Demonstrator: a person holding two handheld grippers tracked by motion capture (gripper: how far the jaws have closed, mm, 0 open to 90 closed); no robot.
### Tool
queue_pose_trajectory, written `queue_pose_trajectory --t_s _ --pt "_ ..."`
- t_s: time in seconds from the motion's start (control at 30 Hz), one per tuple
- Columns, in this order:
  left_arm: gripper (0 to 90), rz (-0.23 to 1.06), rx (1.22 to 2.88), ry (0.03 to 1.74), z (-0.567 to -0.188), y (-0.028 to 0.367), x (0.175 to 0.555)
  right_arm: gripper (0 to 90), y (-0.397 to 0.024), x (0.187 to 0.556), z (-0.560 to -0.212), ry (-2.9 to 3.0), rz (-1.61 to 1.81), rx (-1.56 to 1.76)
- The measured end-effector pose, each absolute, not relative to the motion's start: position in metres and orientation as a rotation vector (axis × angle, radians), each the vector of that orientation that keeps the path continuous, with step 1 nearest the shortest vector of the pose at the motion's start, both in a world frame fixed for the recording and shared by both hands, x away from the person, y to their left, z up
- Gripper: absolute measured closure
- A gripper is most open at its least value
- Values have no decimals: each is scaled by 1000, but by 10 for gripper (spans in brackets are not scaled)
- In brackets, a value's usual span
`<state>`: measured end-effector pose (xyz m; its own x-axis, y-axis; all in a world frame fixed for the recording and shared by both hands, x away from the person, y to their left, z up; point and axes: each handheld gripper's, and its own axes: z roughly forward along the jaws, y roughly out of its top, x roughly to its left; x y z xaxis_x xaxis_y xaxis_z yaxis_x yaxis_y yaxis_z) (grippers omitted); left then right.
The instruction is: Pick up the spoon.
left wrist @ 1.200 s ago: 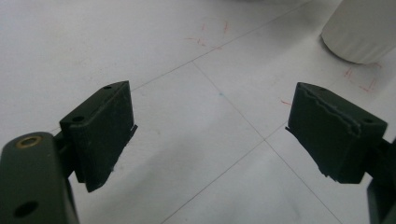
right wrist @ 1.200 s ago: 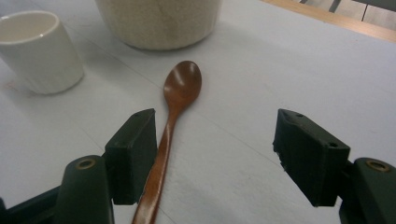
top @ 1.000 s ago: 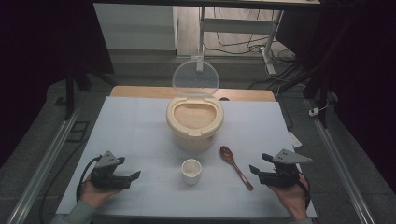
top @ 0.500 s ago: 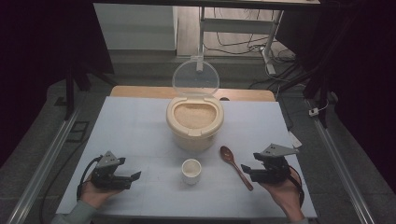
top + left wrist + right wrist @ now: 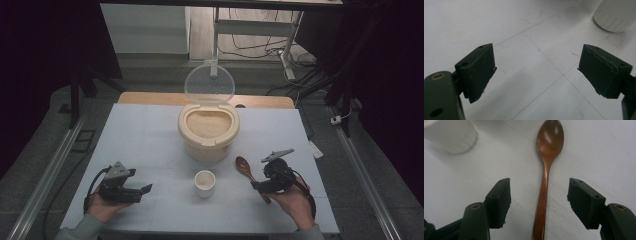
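Observation:
A brown wooden spoon (image 5: 244, 167) (image 5: 550, 140) lies on the white table to the right of a small white cup (image 5: 205, 183) (image 5: 451, 135). My right gripper (image 5: 258, 186) (image 5: 539, 187) straddles the spoon's handle. Its jaws have just been closing a little, but they stand open, and the pads are clear of the handle on both sides. My left gripper (image 5: 146, 189) (image 5: 536, 65) rests low at the front left, open over bare table, with the cup (image 5: 614, 15) ahead to its right.
A cream container (image 5: 208, 131) full of rice stands behind the cup at mid-table, its clear round lid (image 5: 209, 84) tipped up at the back. The table's front edge runs just below both hands. Bare surface lies between the left gripper and the cup.
My right gripper has slid left across the table to the spoon and now has the handle between its jaws. The left gripper has stayed put.

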<state>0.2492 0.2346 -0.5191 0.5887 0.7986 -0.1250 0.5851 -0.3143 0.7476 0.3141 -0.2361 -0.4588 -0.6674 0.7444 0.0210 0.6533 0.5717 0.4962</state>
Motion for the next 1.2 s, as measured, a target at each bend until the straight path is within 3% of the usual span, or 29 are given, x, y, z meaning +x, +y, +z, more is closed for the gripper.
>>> queue_pose_trajectory --t_s 0.4,0.93,1.0,1.2 --pt "134 343 2042 1100 -522 234 250 400 -234 322 -486 2660 561 1210" --pt "133 339 2054 1099 -523 234 250 612 -226 323 -496 2674 445 1201" --pt "132 338 2056 1100 -523 234 250 689 -222 325 -496 2668 413 1194" --pt "132 338 2061 1103 -524 233 251 737 -219 330 -496 2679 385 1248"
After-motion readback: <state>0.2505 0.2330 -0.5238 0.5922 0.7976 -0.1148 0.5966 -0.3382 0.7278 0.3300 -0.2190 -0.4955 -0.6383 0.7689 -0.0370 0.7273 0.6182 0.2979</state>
